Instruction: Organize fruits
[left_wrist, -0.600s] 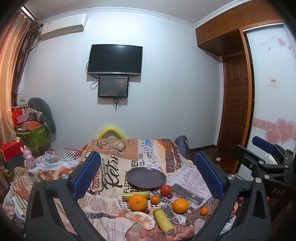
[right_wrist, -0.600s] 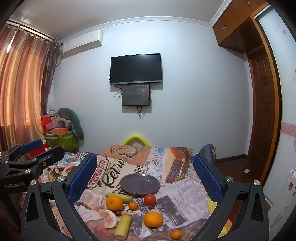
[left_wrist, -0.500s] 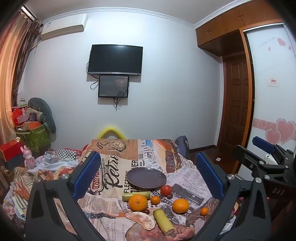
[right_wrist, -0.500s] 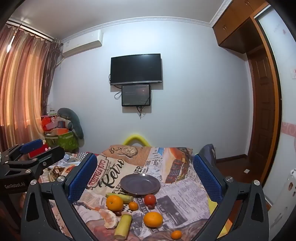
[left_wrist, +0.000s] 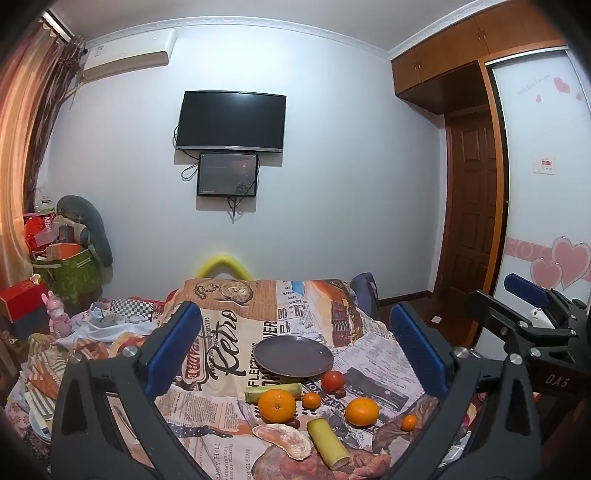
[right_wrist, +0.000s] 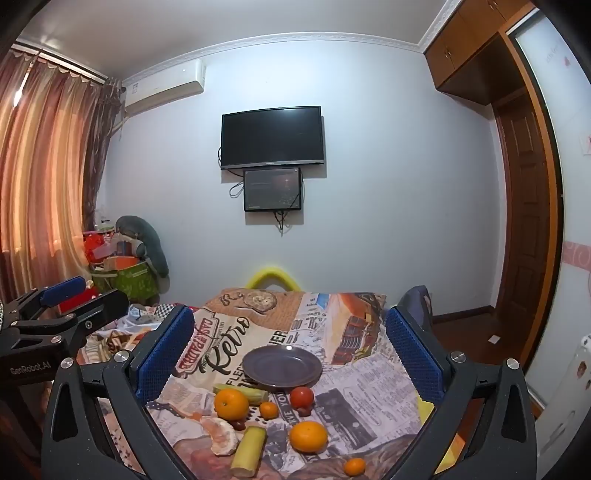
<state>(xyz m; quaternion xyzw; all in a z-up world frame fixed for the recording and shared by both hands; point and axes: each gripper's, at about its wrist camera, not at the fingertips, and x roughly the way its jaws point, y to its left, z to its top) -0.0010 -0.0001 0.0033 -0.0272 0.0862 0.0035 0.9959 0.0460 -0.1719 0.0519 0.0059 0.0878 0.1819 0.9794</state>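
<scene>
Nothing looks sorted yet: the plate (left_wrist: 293, 356) sits bare on the worktop (left_wrist: 373, 354), while 2 oranges (left_wrist: 277, 405), a tomato (left_wrist: 332, 380) and other fruit lie just in front. Left gripper (left_wrist: 295, 343) and right gripper (right_wrist: 290, 341) hover above, jaws released, holding nothing.

Printed newspaper-pattern cloth table cover (right_wrist: 354, 373): matt, soft, creased. Round dark grey plate (right_wrist: 282, 367): smooth, slight sheen, one bright highlight at the far rim. Large round orange (right_wrist: 231, 404): finely dimpled skin, mild gloss. Red tomato (right_wrist: 301, 397): smooth, glossy. Pale green cut cane piece (right_wrist: 248, 451): smooth waxy rind, matt cut end. Blue gripper finger pads (right_wrist: 413, 354): rough, knurled, rubber-like. Black gripper frame (right_wrist: 484, 413): matt plastic, shiny metal screws.
</scene>
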